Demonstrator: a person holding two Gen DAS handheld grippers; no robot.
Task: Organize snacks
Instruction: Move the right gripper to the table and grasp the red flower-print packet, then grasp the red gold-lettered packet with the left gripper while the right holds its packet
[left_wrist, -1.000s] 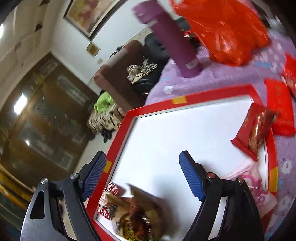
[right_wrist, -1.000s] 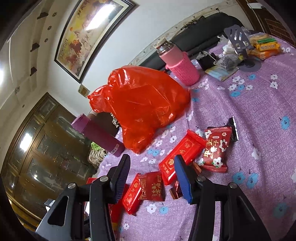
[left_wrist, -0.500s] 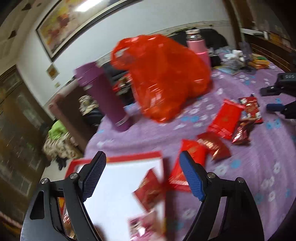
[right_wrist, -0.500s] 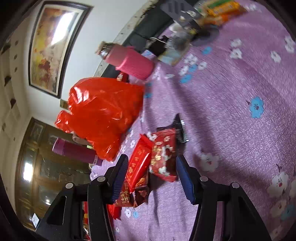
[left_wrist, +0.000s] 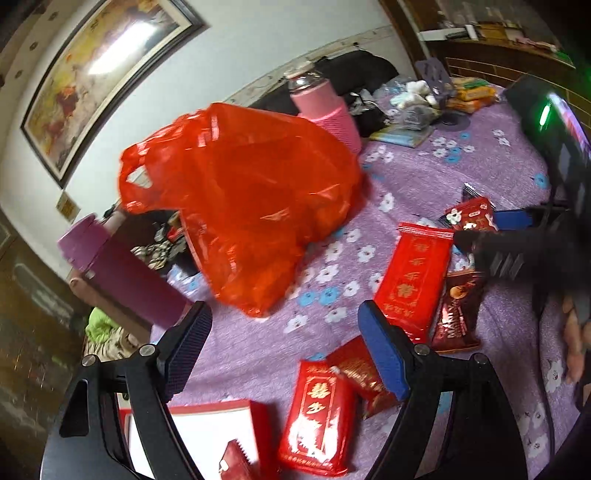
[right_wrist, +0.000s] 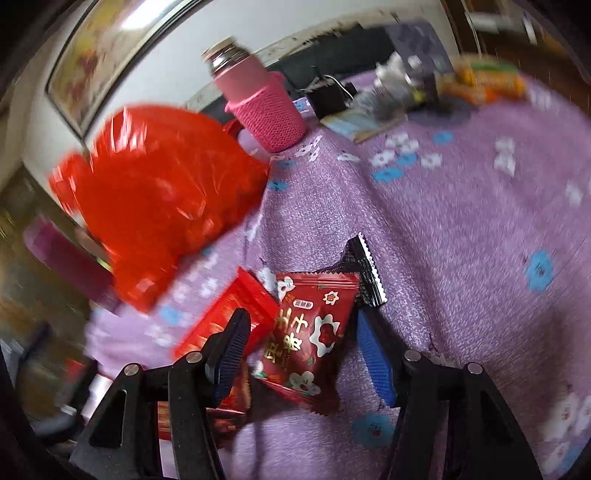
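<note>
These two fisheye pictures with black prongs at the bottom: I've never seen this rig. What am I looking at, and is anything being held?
A person carries a handheld two-finger gripper in each hand, each with a camera looking along its fingers. The left gripper hangs open above the purple floral tablecloth, holding nothing. The right gripper is open around a dark red flowered snack packet, not gripping it. Nearby lie other red snack packets, a red plastic bag, a pink flask and a red-rimmed white tray.

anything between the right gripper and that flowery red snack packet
Nothing visible. The right gripper is open and its fingers already straddle the flowery packet. A black packet lies partly under its far end.
</note>
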